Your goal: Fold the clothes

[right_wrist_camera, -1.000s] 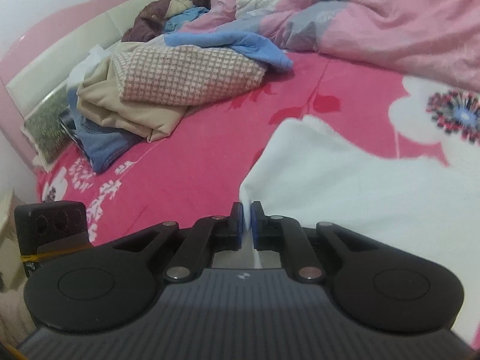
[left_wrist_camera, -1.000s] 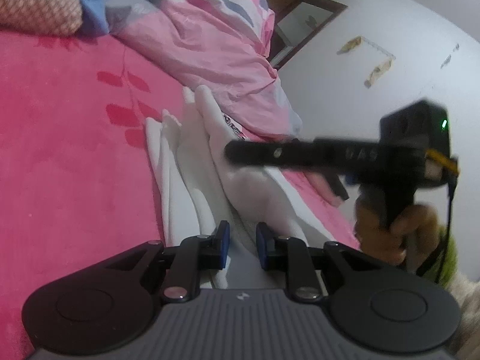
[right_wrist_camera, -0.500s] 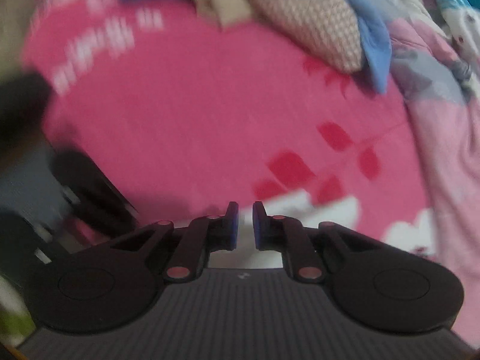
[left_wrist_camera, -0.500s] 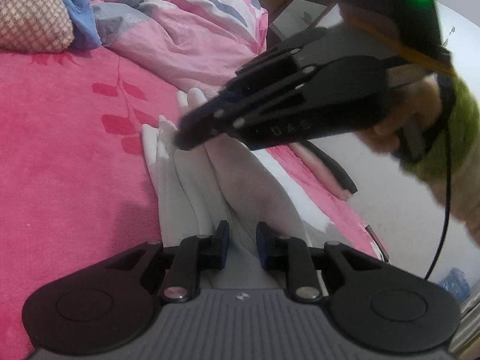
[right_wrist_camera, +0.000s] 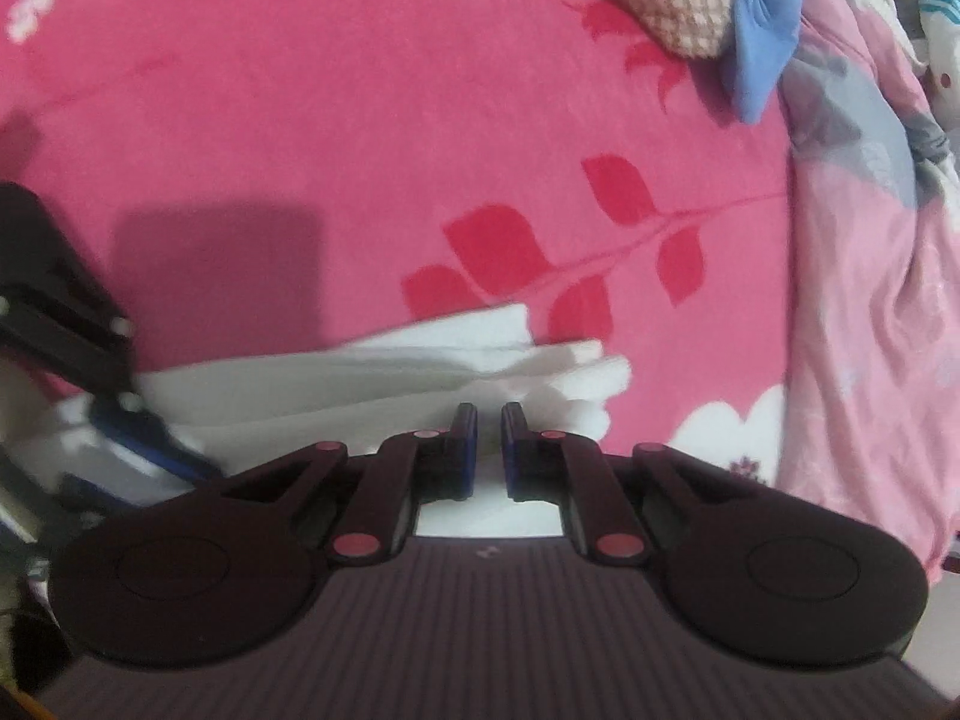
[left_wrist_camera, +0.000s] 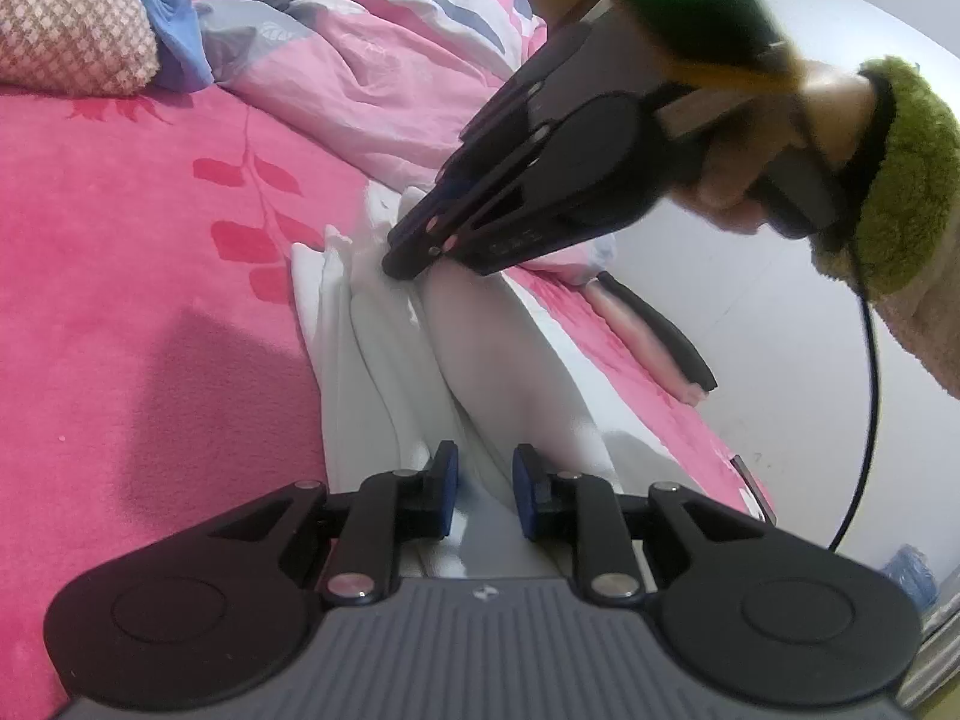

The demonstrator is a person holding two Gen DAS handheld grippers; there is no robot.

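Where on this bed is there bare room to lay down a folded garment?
The open pink floral bedsheet is free, bordered by the bunched white cloth, the checked brown-and-white fabric pile and the rumpled pink quilt. It is crowded around the white cloth, where the left tool and right tool meet.

dim indoor light, soft shadows on the pink sheet (left_wrist_camera: 120, 252), fisheye-bent edges, right wrist view motion-blurred.
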